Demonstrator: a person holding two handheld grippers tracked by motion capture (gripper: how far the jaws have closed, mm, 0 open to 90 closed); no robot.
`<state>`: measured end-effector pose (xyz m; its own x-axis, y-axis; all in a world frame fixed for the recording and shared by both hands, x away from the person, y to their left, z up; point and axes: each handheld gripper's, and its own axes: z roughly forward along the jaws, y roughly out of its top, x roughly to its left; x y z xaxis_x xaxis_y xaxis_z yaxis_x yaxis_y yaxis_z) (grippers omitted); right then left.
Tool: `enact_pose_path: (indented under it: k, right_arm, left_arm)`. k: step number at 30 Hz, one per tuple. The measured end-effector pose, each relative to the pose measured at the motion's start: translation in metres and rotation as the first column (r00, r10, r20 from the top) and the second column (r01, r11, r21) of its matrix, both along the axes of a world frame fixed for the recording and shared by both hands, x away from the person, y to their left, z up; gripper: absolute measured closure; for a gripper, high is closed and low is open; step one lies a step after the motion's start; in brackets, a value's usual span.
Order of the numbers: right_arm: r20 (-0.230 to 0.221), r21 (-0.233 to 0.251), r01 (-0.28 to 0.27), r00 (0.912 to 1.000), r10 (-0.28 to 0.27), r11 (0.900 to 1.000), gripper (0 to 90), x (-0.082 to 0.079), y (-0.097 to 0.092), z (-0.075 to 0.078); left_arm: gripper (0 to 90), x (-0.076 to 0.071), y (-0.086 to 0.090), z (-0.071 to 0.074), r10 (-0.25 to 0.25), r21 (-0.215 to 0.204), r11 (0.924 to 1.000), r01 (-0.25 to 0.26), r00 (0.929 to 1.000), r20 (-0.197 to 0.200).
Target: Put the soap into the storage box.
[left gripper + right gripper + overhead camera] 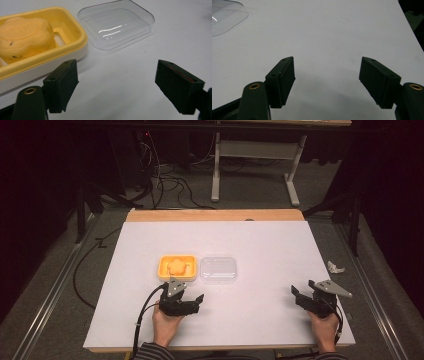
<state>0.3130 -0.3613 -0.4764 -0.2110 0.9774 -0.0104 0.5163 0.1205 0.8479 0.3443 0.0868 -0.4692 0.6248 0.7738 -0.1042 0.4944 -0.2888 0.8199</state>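
Note:
A yellow soap dish holds an orange flower-shaped soap near the middle of the white table. A clear plastic lid lies flat just right of it. My left gripper is open just in front of the dish, nothing between its jaws. In the left gripper view the dish, the soap and the lid lie close ahead of the open gripper. My right gripper stands open near the table's right front edge, over bare table. A corner of the lid shows far left.
The white table top has a wooden strip along its far edge. A crumpled white scrap lies on the floor off the right edge. Cables and a table frame stand beyond.

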Motion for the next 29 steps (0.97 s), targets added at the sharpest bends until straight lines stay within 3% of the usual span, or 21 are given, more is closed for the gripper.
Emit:
enact_pose_path:
  k: [14, 29]
  right_arm:
    - [0.000, -0.001, 0.000, 1.0000, 0.000, 1.0000, 29.1, 0.000, 0.000, 0.000]
    - [0.000, -0.008, -0.005, 1.0000, 0.005, 1.0000, 29.0, 0.000, 0.000, 0.000]
  left_arm:
    - [19.0, 0.003, -0.007, -0.011, 0.018, 0.033, 0.9993, -0.018, 0.9997, 0.019]
    - [18.9, 0.002, -0.009, -0.014, 0.033, 0.023, 0.9992, -0.033, 0.9989, 0.033]
